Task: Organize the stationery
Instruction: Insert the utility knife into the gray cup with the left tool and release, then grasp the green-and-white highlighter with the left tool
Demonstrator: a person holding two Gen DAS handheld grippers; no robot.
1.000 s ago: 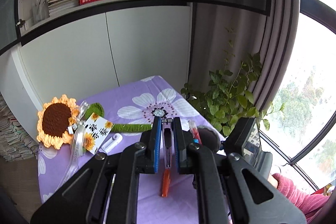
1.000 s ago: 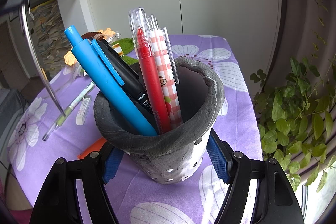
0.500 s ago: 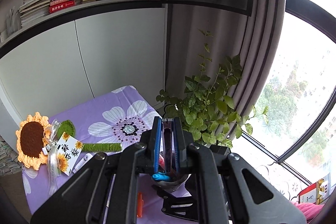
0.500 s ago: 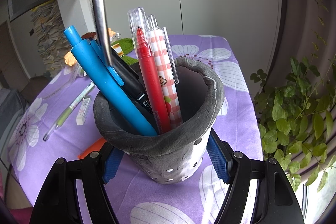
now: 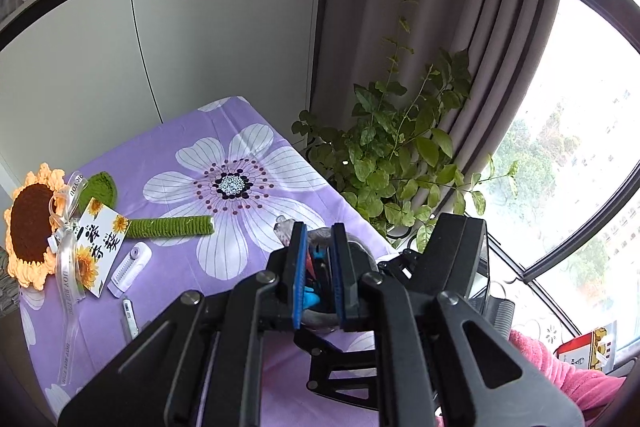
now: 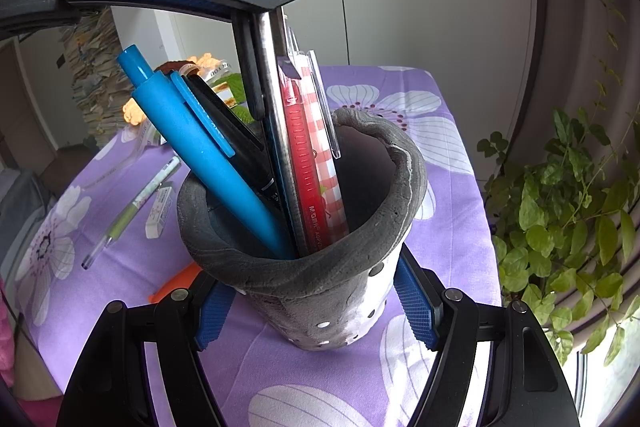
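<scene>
My right gripper (image 6: 316, 311) is shut on a grey felt pen holder (image 6: 340, 275) standing on the purple cloth. The holder holds a blue pen (image 6: 200, 155), a black pen (image 6: 236, 143), a red pen (image 6: 304, 163) and a checked pen (image 6: 324, 131). My left gripper (image 5: 318, 279) hovers right above the holder (image 5: 360, 247), shut on a thin metal ruler (image 6: 276, 131) whose lower end stands inside the holder. In the left wrist view the ruler is hidden between the pads.
On the flowered purple cloth (image 5: 224, 155) lie a green pen (image 6: 132, 211), a white eraser (image 6: 160, 211), an orange item (image 6: 176, 281), a white correction tape (image 5: 130, 269) and a crochet sunflower (image 5: 32, 223). A leafy plant (image 5: 392, 163) stands off the right edge.
My left gripper has carried the ruler over the holder and lowered it in among the pens. The right gripper and holder have stayed still.
</scene>
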